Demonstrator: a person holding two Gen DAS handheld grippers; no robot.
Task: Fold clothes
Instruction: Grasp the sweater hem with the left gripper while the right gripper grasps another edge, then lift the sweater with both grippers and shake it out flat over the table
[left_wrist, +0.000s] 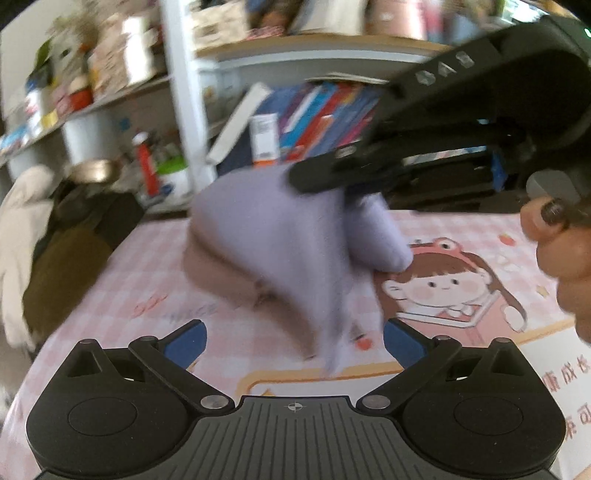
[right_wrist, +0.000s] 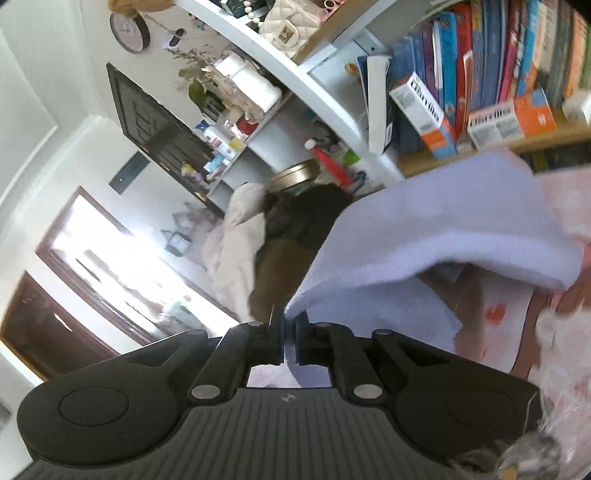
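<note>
A lavender garment (left_wrist: 280, 236) hangs in the air above a pink checked tablecloth (left_wrist: 125, 295) with a cartoon girl print. My right gripper (left_wrist: 325, 177) comes in from the upper right in the left wrist view, shut on the garment's top edge. In the right wrist view my right gripper (right_wrist: 290, 332) pinches a corner of the lavender garment (right_wrist: 424, 236), which drapes away to the right. My left gripper (left_wrist: 293, 343) is open and empty, low over the table; the garment's lower tip hangs between its blue pads (left_wrist: 188, 341).
A pile of cream and dark clothes (left_wrist: 44, 251) lies at the table's left end, also in the right wrist view (right_wrist: 258, 236). Shelves with books (right_wrist: 498, 70), boxes and bottles stand behind the table. A metal tin (left_wrist: 92, 170) sits by the pile.
</note>
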